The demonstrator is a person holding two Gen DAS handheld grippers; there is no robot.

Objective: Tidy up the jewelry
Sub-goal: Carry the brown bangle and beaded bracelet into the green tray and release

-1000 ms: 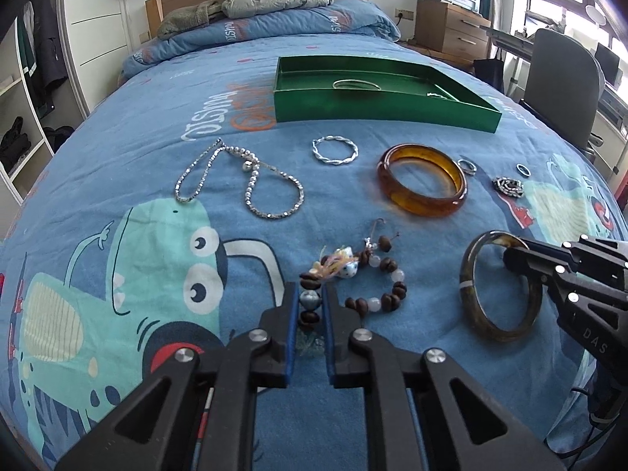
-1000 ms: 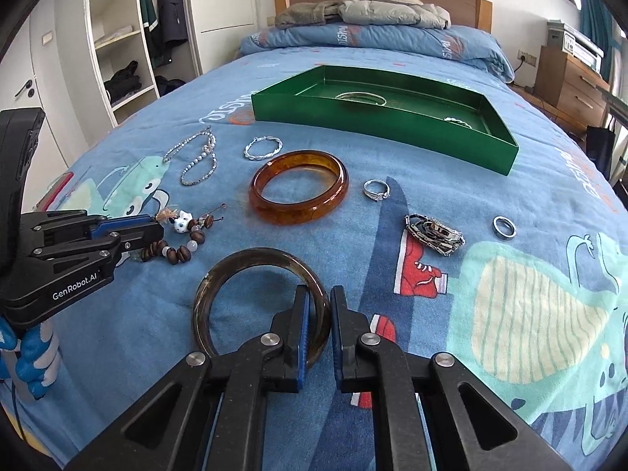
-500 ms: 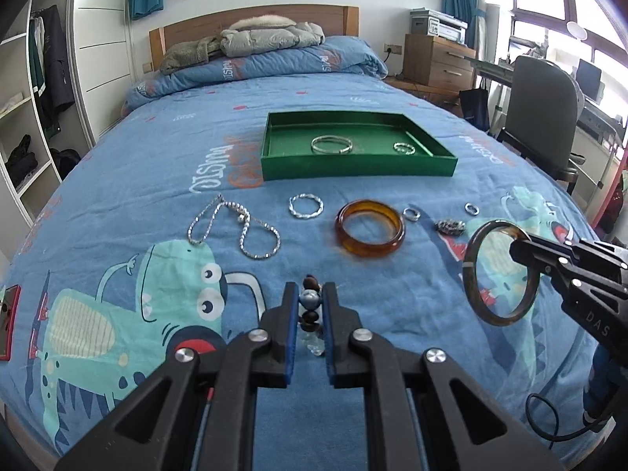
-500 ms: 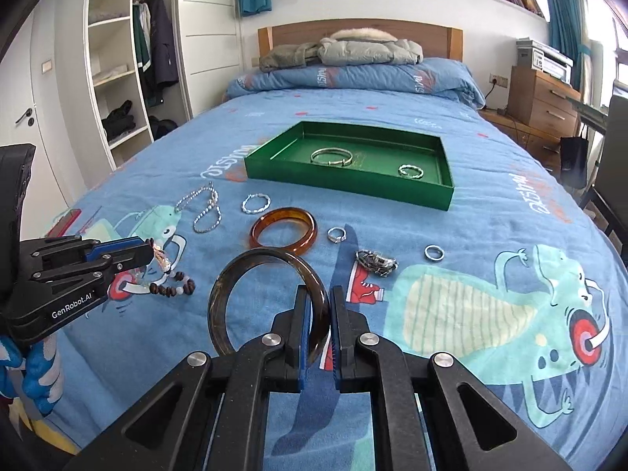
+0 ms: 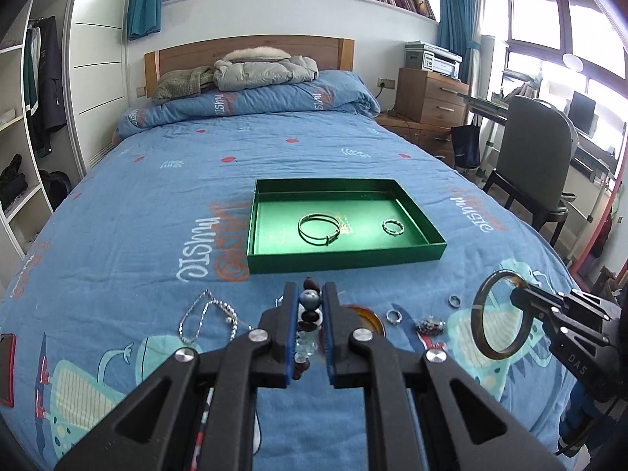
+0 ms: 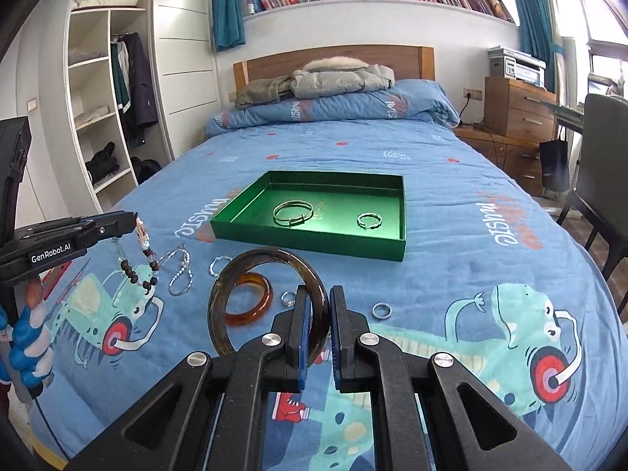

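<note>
Both tools now lifted above bed (image 5: 157,196): left tool (image 5: 309,306) clamps bead bracelet (image 6: 137,271), right tool (image 6: 316,314) clamps dark bangle (image 6: 235,274); green tray (image 5: 345,261) ahead, open bedspread around it

The tray (image 6: 310,241) sits on the bed (image 6: 451,235). In it, a bangle (image 6: 292,214) lies at 9 o'clock and a ring (image 6: 369,220) at 3. Before the tray, at 6 o'clock, lie a chain (image 6: 180,271), another bangle (image 6: 251,304) and small rings (image 6: 381,310).

Black hand-held gripper (image 6: 315,298); blue pads (image 6: 301,337); silver screws; "GenRobot.AI" lettering.
</note>
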